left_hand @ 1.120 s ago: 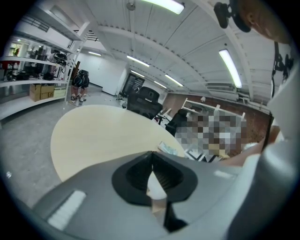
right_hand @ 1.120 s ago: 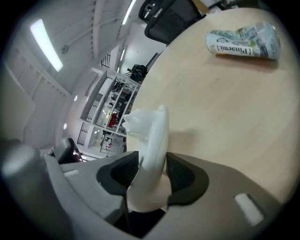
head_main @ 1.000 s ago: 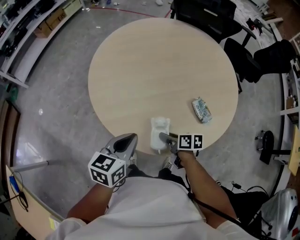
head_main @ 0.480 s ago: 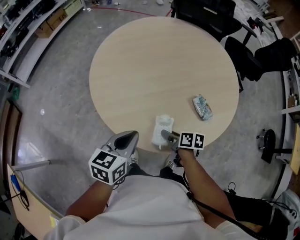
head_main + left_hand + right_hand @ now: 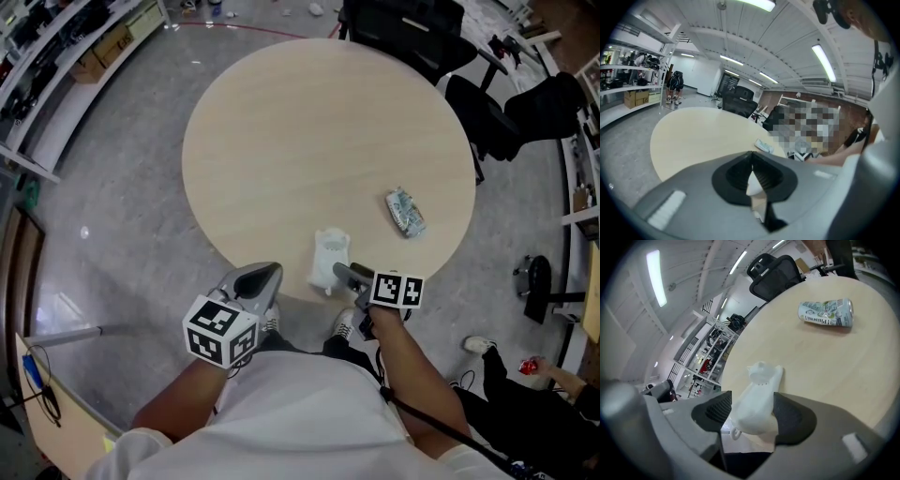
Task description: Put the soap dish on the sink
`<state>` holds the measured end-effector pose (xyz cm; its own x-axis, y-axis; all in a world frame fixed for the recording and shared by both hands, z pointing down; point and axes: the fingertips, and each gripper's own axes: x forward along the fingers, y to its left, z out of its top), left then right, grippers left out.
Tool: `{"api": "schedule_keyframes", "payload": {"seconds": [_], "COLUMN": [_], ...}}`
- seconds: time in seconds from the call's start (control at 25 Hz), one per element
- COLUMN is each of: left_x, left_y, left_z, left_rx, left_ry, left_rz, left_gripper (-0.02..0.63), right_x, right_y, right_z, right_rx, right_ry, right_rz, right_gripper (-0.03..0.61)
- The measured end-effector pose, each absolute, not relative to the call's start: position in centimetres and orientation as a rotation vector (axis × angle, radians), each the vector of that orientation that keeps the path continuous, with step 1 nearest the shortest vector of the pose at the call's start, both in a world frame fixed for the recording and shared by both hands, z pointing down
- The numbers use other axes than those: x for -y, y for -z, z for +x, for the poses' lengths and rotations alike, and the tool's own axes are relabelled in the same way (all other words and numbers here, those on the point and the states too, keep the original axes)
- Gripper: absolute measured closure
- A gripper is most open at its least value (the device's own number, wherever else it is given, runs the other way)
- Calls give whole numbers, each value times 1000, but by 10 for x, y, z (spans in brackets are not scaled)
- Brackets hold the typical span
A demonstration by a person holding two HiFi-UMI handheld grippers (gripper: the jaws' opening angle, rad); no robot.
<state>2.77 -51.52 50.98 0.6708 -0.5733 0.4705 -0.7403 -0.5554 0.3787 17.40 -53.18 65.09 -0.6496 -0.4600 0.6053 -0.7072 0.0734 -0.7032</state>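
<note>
A white soap dish [image 5: 330,255] lies on the round beige table [image 5: 309,141], close to its near edge. My right gripper [image 5: 342,275] is just behind it, and its jaws are opening. In the right gripper view the soap dish [image 5: 759,394] lies between the two dark pads [image 5: 712,414]; a gap shows at the left pad. My left gripper [image 5: 255,281] hangs off the table's near edge, left of the dish. In the left gripper view the left gripper [image 5: 752,176] has its jaws together with nothing in them.
A crumpled printed packet [image 5: 404,212] lies on the table to the right of the dish, also in the right gripper view as the packet [image 5: 826,313]. Black office chairs [image 5: 511,112] stand beyond the far right rim. Shelving [image 5: 56,56] lines the left wall.
The right gripper's jaws have widened around the soap dish and the gripper has drawn back slightly toward me. The dish stays on the table. The left gripper has kept still.
</note>
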Motion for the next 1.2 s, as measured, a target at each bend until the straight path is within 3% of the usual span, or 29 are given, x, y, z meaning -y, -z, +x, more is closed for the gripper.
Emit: {"api": "schedule_keyframes", "payload": {"seconds": [0.32,0.48,0.56,1.2], "left_x": [519,519,517,509], "left_y": [-499,-493,-491,-480], "left_z": [25,26,25,42], "left_rx": [938,870,824,888], "left_ry": [-399,-411,-419,-363], "left_rz": [2408,2461,2489,2497], "left_gripper": [607,607,607,607], "right_x": [528,517,511,474], "right_y": [-607,-575,-556,-469], "right_z": [175,175,175,170], "right_rx": [2248,2321,2355,2539], "right_ry": [-1433,-1343,-1321,-907], "right_rz": [1304,1381,1446,1338], "right_gripper": [307,502,569,577]}}
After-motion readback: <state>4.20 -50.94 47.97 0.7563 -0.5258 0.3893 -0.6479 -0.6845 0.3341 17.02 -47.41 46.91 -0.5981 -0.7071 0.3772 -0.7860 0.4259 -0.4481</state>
